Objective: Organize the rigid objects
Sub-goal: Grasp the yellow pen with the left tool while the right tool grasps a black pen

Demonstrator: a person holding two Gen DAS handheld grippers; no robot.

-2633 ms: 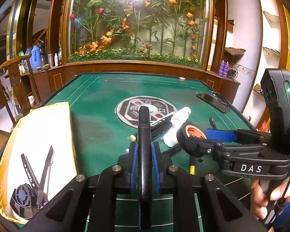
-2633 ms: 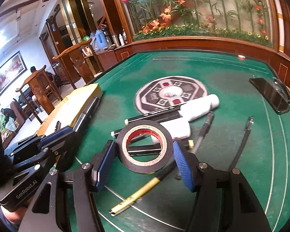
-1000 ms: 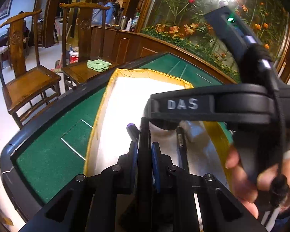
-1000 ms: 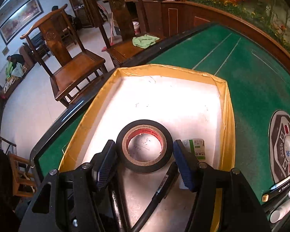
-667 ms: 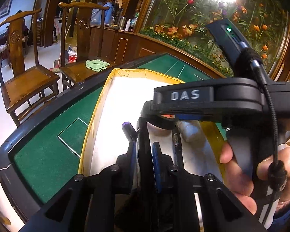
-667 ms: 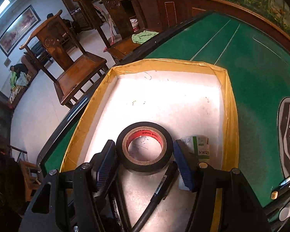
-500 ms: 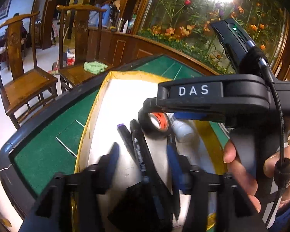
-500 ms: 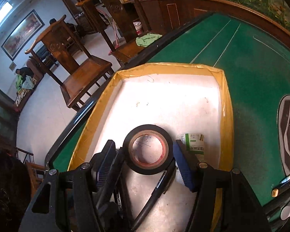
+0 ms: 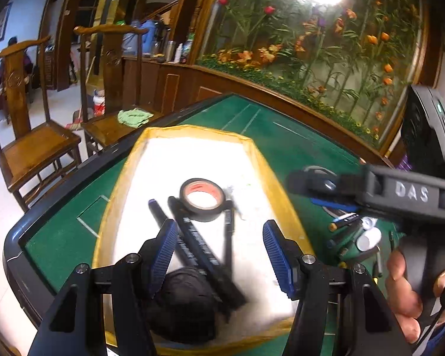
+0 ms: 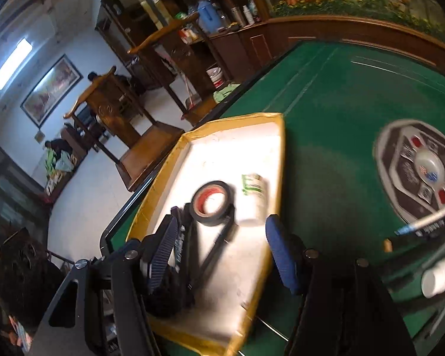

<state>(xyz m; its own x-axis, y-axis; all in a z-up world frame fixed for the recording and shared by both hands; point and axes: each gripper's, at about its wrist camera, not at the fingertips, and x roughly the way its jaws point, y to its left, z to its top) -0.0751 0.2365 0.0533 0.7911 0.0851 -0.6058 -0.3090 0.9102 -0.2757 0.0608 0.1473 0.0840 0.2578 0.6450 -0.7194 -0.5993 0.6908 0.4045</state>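
Observation:
A yellow-rimmed white tray (image 9: 261,154) (image 10: 277,160) lies on the green table. In it lie a black tape roll (image 9: 202,199) (image 10: 212,206), black markers (image 9: 201,246) (image 10: 216,249), a white bottle (image 10: 253,198) and a black round object (image 9: 187,305). My left gripper (image 9: 218,255) is open and empty above the tray. My right gripper (image 10: 219,252) is open and empty over the tray's near right edge; its body (image 9: 400,192) shows in the left wrist view.
More pens and white bottles (image 9: 356,234) (image 10: 439,276) lie on the green felt right of the tray. A round patterned disc (image 10: 421,172) sits at the table's centre. Wooden chairs (image 9: 35,136) stand beyond the table's left edge.
Both grippers have opened: the left let go of the black marker and the right let go of the tape roll, both now lying in the tray. The right gripper has drawn back to the right.

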